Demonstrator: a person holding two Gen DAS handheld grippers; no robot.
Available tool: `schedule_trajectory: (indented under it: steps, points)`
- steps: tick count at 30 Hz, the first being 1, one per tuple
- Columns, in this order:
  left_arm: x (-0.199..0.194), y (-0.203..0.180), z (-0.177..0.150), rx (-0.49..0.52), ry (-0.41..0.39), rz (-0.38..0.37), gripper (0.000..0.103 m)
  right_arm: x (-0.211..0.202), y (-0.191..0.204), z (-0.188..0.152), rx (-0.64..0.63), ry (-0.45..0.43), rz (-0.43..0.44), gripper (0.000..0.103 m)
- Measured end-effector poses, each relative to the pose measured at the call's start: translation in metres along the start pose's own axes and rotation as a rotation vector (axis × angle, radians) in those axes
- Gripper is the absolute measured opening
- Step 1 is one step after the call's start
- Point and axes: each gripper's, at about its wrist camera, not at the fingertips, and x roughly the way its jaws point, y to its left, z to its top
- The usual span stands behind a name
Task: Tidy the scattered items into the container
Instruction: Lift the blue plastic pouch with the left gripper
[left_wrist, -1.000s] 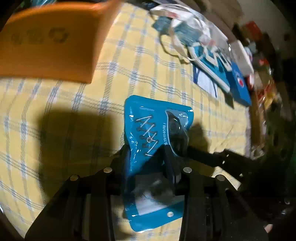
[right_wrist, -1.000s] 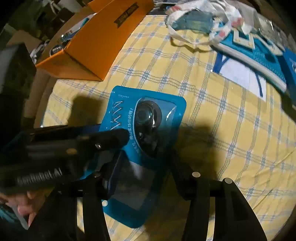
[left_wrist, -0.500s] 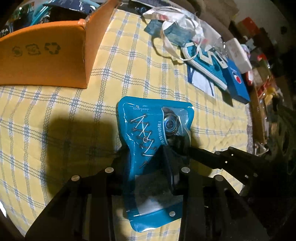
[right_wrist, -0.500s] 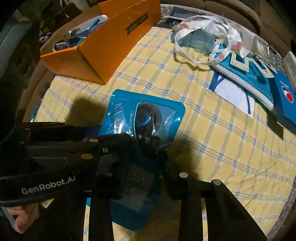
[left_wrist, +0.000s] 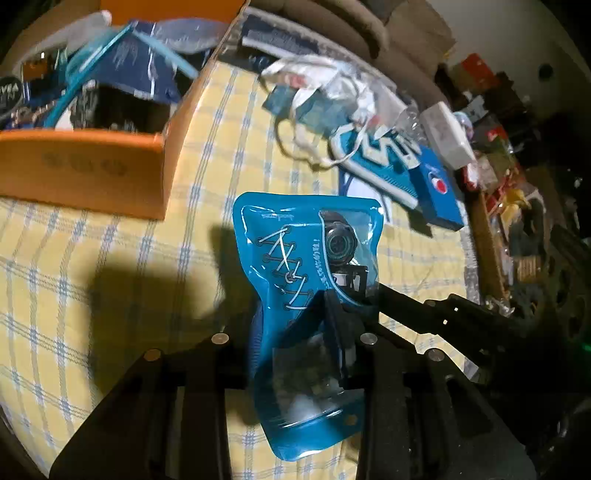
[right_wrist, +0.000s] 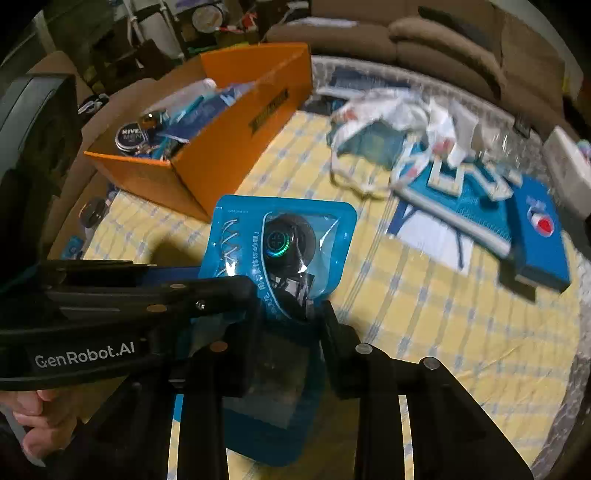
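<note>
Holding a blue pouch (left_wrist: 291, 240) in both tools at once, over a yellow checked cloth (left_wrist: 110, 295). Pinching its lower half with the left gripper (left_wrist: 299, 332), set narrow, low in the centre of the left view. Pinching the same lower half with the right gripper (right_wrist: 290, 306), just closed down to a narrow grip with the pouch between the pads, low in the centre of the right view. Reaching across from the lower right in the left view, and from the left edge in the right view, to meet on the one pouch. Showing through its clear window a round black gadget (right_wrist: 284, 240) with a green-lit ring. Throwing a dark shadow on the cloth to the left. Up in the upper left of both views, an orange box (left_wrist: 92, 173), open and already partly filled, with a tin (right_wrist: 131, 136) inside. Toward the upper right, still loose on the cloth, a white bag (left_wrist: 332, 81), a shoe-shaped case (left_wrist: 373, 162) and a blue carton (left_wrist: 439, 184). At the lower left of the right view, a hand (right_wrist: 40, 417) on the handle.
</note>
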Motion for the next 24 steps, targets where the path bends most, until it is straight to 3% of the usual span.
schedule_trajectory:
  steps: [11,24]
  points:
    - [-0.041,-0.025,0.009,0.097,-0.179,0.024,0.029,-0.033,0.007,0.018,-0.036,-0.173,-0.039,0.030]
    - [-0.075,-0.025,0.024,0.117,-0.298,0.060,0.029,-0.046,0.014,0.047,-0.008,-0.295,-0.004,0.030]
